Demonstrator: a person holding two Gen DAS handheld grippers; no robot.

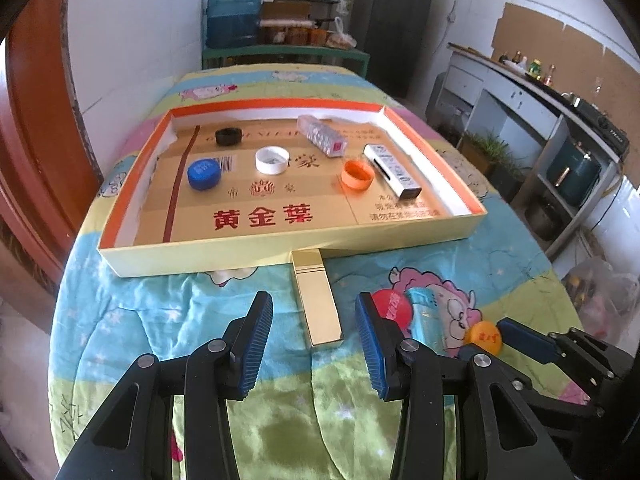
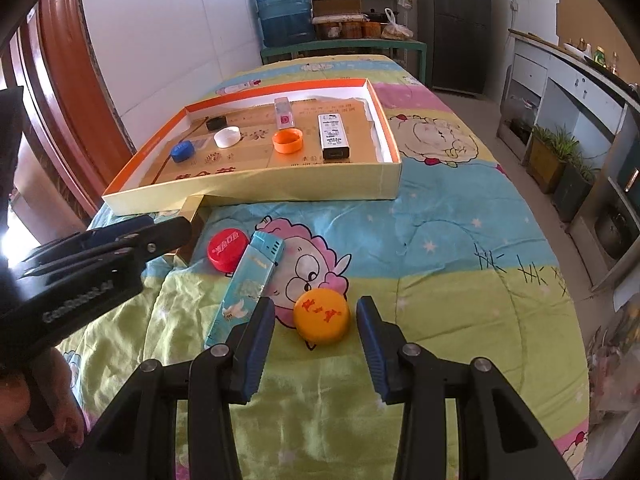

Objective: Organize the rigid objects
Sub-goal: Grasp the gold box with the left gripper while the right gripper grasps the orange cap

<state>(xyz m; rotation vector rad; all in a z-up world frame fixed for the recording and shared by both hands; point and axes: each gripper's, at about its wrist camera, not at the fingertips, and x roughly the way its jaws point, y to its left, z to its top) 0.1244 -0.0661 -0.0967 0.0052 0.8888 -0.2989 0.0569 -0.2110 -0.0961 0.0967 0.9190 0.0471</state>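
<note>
A shallow cardboard tray [image 1: 280, 256] with an orange rim lies on a cartoon-print cloth [image 2: 440, 240] that covers the tabletop. Inside the tray sit a blue cap [image 1: 204, 174], a black cap [image 1: 228, 137], a white cap [image 1: 272, 160], an orange cap [image 1: 358, 175], a clear patterned box [image 1: 322, 136] and a white-and-black box [image 1: 394, 171] toward the tray's right wall.

On the cloth in front of the tray lie the rest. A gold box [image 1: 318, 304] touches the tray's near wall at one end and reaches toward the left tool [image 1: 316, 340], whose pads stand apart on either side of its near end without touching it. Right of the gold box lie a red cap [image 2: 225, 249] and, just beside it, a light-blue box [image 2: 248, 284]. A yellow cap [image 2: 321, 316] lies nearest, farther from the tray than the red cap, between the parted pads of the right tool [image 2: 316, 340], which do not press on it.
</note>
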